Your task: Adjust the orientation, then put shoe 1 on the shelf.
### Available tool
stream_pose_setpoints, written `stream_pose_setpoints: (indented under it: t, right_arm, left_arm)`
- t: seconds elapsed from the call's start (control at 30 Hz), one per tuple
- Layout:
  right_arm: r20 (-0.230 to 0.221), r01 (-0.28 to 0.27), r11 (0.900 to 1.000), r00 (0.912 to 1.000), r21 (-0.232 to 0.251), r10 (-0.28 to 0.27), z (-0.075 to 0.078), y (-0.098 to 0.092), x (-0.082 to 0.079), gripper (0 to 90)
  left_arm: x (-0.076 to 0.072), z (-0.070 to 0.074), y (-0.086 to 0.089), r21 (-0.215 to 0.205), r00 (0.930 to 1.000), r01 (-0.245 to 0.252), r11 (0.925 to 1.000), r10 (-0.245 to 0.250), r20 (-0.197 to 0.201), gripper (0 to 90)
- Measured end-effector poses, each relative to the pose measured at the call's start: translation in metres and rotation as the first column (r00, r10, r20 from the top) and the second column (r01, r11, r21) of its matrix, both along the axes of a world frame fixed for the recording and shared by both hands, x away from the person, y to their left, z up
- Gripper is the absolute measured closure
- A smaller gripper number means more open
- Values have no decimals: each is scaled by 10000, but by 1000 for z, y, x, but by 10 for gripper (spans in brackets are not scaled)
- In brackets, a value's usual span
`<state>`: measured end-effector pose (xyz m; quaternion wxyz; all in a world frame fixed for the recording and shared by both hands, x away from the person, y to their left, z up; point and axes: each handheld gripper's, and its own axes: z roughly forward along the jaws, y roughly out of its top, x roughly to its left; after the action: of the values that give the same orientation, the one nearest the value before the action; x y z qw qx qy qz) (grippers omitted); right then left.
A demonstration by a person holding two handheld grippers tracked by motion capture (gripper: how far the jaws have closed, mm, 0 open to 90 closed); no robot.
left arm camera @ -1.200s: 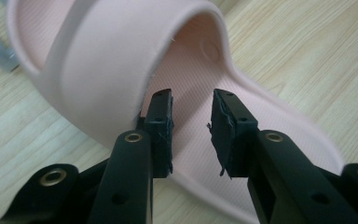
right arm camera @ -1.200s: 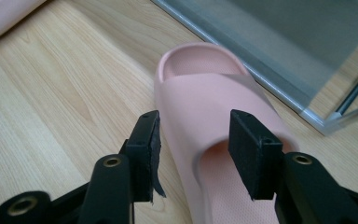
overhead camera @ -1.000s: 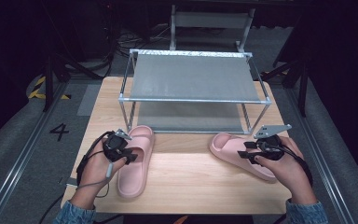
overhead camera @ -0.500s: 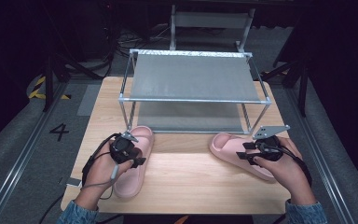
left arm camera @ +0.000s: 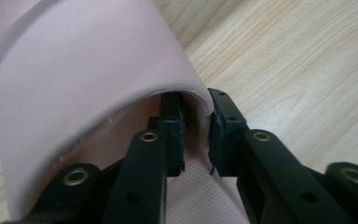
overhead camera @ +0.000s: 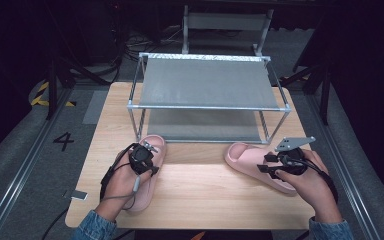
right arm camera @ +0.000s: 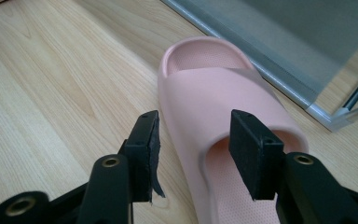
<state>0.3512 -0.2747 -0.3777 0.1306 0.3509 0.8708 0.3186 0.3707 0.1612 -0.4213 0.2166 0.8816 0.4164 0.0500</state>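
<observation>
Left gripper (overhead camera: 144, 156): jaws nearly closed, pinching the strap edge of the left pink slipper (overhead camera: 147, 175), one jaw inside the strap, one outside. Slipper lies directly beneath the tool on the wooden table (overhead camera: 205, 195).

Metal shoe rack (overhead camera: 207, 95): ahead of both grippers.

Right gripper (overhead camera: 272, 167): jaws wide apart, gripping nothing, straddling the strap of the right pink slipper (right arm camera: 223, 107) just ahead.
</observation>
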Motion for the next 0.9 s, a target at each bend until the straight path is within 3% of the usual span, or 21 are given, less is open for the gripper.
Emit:
stream_pose_setpoints:
  t: [0.17, 0.23, 0.37, 0.53, 0.73, 0.9]
  right_arm:
    - [76, 150, 9999, 9999, -1, -150, 2, -5, -1, 548]
    - [141, 143, 9999, 9998, 58, -143, 2, -6, -1, 549]
    - [147, 118, 9999, 9998, 70, -119, 3, -6, -1, 549]
    - [189, 135, 9999, 9997, 107, -137, 5, -9, -2, 548]
    - [184, 294, 9994, 9994, 190, -298, 6, -16, -3, 545]
    - [154, 410, 9989, 9990, 239, -414, 5, -21, -4, 543]
  left_arm:
    - [-3, 6, 1, -275, 10000, 37, 9996, -39, -90, 825]
    - [-4, 10, 0, -204, 9999, 133, 9997, -134, -57, 841]
    - [-8, 17, -1, -483, 9987, 457, 9978, -468, -221, 843]
    - [-11, 26, -6, -456, 9965, 763, 9960, -777, -307, 842]
    - [-12, 45, -11, -801, 9938, 1076, 9910, -1095, -206, 840]
    - [-11, 59, -14, -651, 9914, 1300, 9894, -1306, -51, 840]
